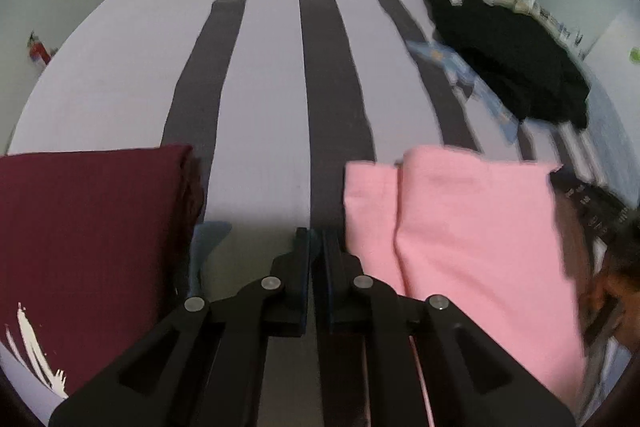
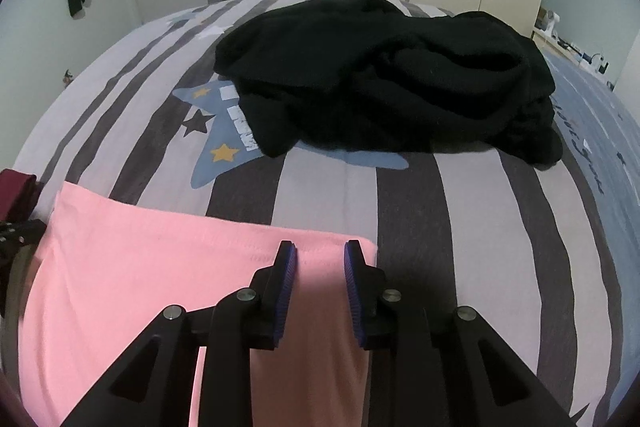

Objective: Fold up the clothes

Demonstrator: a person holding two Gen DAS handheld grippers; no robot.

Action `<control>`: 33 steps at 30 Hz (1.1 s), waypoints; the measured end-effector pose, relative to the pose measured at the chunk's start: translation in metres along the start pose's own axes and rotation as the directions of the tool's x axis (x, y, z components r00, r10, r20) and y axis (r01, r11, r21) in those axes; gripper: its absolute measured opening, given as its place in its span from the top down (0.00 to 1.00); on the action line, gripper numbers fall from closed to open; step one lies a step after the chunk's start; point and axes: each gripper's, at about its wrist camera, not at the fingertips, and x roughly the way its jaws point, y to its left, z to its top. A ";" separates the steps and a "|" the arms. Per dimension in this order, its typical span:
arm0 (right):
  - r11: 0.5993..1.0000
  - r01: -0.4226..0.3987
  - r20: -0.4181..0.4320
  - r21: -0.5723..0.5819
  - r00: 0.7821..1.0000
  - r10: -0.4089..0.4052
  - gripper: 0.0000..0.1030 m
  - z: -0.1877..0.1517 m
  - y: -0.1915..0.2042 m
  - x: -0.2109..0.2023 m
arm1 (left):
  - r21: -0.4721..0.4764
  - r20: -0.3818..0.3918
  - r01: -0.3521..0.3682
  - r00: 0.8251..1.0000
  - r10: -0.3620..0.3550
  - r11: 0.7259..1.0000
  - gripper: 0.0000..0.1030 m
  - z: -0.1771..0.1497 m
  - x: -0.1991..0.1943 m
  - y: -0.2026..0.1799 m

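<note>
Bed: grey bedspread with dark stripes and a blue star print filled both wrist views.
Pink garment: soft pink knit cloth, folded into a block, lay at the near edge of the bed; in the left wrist view it sat at 4 o'clock, just beside the left tool.
Maroon garment: dark maroon folded cloth with a white print lay at 8 o'clock in the left wrist view, apart from the pink one.
Black garment: crumpled black fleece heap lay unfolded at 12 o'clock in the right wrist view, well apart from the pink block.
Left gripper: clenched, nothing between its fingers, over bare bedspread between the two folded pieces.
Right gripper: released; blue ribbed pads stood apart over the pink block's far corner, no cloth pinched.
Step, judged: pink fold looked finished; black heap likely next.
Risk: a pad catching the pink hem on lifting away could drag the top layer and undo the fold.
Risk: the black heap hid its edges; a blind pinch might take several layers and lift a tangle.
</note>
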 end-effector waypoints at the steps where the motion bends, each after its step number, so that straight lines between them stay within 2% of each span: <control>1: 1.000 -0.001 0.000 0.005 1.000 0.001 0.79 0.002 -0.001 0.001 | -0.002 0.018 0.032 0.999 -0.032 0.999 0.94 0.003 -0.005 -0.002; 4: 0.999 -0.011 0.002 0.038 1.000 0.011 0.78 0.006 -0.004 0.004 | 0.052 0.052 0.125 0.990 -0.128 0.991 0.92 0.012 -0.013 -0.024; 6: 0.999 -0.015 0.000 0.048 1.000 0.015 0.78 0.007 -0.005 0.006 | 0.108 0.024 0.157 0.987 -0.160 0.982 0.90 0.015 -0.003 -0.043; 7: 0.999 -0.007 0.002 0.034 1.000 0.007 0.78 0.007 -0.003 0.006 | 0.136 0.004 0.142 0.990 -0.144 0.981 0.90 0.015 0.003 -0.050; 10: 1.000 0.012 0.012 0.002 1.000 -0.013 0.77 0.005 0.001 0.006 | 0.222 -0.045 0.000 0.999 0.010 0.975 0.91 0.007 0.024 -0.056; 11: 1.000 0.009 0.013 0.006 1.000 -0.009 0.77 0.005 0.000 0.006 | 0.223 -0.043 -0.015 0.999 0.026 0.975 0.91 0.006 0.029 -0.053; 12: 1.000 0.005 0.015 0.011 1.000 -0.005 0.77 0.004 -0.001 0.005 | 0.195 -0.026 -0.023 0.999 0.029 0.981 0.93 0.007 0.029 -0.045; 14: 1.000 -0.005 0.015 0.020 1.000 0.005 0.77 0.004 -0.003 0.005 | 0.153 -0.007 -0.098 0.995 0.100 0.983 0.96 0.010 0.027 -0.031; 18: 0.998 -0.041 0.007 0.043 0.999 0.041 0.77 0.007 -0.010 0.001 | 0.087 0.013 -0.117 0.993 0.116 0.989 0.98 0.011 0.013 -0.003; 21: 0.998 -0.051 0.010 0.048 0.999 0.051 0.76 0.006 -0.014 -0.011 | 0.053 0.034 -0.071 0.997 0.070 0.996 0.95 0.004 -0.008 0.008; 24: 0.998 -0.056 0.047 -0.007 0.997 0.057 0.76 -0.007 -0.017 -0.040 | 0.049 0.056 -0.009 0.998 0.006 0.999 0.88 -0.017 -0.038 0.010; 29: 0.994 -0.100 0.075 -0.047 0.992 0.103 0.75 -0.060 -0.017 -0.105 | 0.098 0.044 0.106 0.993 -0.110 0.990 0.86 -0.082 -0.088 -0.012; 33: 0.988 -0.149 0.038 -0.036 0.988 0.151 0.75 -0.127 -0.002 -0.159 | 0.158 -0.014 0.172 0.985 -0.172 0.972 0.86 -0.143 -0.115 -0.036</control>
